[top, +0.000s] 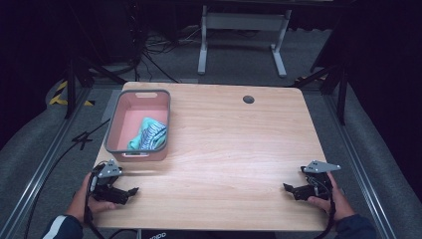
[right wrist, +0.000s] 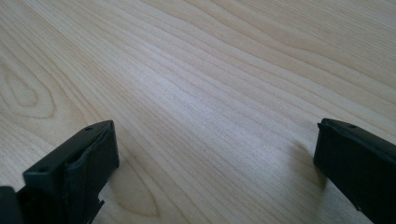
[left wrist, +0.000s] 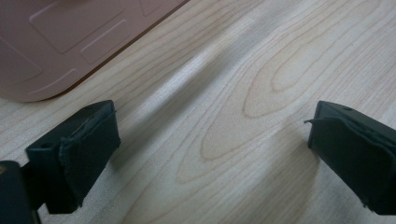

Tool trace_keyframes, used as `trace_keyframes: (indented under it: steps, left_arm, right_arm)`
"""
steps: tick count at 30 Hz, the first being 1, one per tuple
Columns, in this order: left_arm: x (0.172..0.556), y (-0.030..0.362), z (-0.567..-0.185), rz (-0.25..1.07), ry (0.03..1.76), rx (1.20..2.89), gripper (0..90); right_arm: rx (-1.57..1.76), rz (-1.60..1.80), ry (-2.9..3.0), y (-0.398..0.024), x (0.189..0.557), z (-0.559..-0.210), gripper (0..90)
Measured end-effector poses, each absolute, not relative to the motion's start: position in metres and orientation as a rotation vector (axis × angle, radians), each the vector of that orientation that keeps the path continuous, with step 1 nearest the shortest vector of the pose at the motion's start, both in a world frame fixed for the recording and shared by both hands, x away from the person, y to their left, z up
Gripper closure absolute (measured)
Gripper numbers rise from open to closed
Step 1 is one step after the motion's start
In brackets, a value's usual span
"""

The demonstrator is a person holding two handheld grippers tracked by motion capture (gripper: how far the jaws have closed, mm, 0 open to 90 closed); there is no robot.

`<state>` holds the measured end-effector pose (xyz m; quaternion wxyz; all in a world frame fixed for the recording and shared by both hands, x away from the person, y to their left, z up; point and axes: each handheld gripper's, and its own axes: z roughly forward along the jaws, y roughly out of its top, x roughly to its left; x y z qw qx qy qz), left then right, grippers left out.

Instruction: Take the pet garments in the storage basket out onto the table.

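Note:
A pink bin [top: 141, 124] with a grey rim stands on the left part of the wooden table [top: 234, 149]. Inside it lies a crumpled teal and white striped cloth [top: 149, 134]. My left gripper [top: 130, 193] rests low at the table's near left corner, just in front of the bin, jaws wide apart with bare wood between them. The left gripper view has the bin's pink wall [left wrist: 60, 42] at its upper left. My right gripper [top: 290, 189] sits at the near right corner, also open, with only wood grain between its fingers [right wrist: 74, 172].
A round cable hole [top: 248, 99] marks the table's far side. Beyond the table stand a white desk frame [top: 244, 35] and loose cables on grey carpet. Metal rails run along both sides of the table.

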<state>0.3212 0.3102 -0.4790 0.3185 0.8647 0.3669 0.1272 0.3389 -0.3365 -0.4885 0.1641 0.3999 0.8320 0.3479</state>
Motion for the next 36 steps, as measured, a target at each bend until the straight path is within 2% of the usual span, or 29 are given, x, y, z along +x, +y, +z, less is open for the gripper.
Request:
trace_keyframes:
  steps: [3, 7, 14, 26, 36]
  left_arm:
    - [0.321, 0.310, -0.476, 0.332, 0.960, 2.281, 16.4]
    - [0.319, 0.309, -0.471, 0.346, 0.949, 2.297, 18.7]
    - [0.316, 0.310, -0.457, 0.369, 0.921, 2.285, 20.9]
    - [0.306, 0.305, -0.410, 0.411, 0.841, 2.215, 21.1]
    - [0.320, 0.299, -0.373, 0.473, 0.797, 2.217, 20.4]
  right_arm:
    - [1.140, 0.992, 2.372, -0.336, 0.339, -0.488, 0.3]
    - [1.140, 0.992, 2.372, -0.336, 0.339, -0.488, 0.4]
    - [1.139, 0.992, 2.372, -0.336, 0.339, -0.488, 0.4]
    - [1.143, 0.996, 2.371, -0.337, 0.339, -0.488, 0.4]
    - [1.142, 0.995, 2.371, -0.337, 0.339, -0.488, 0.4]
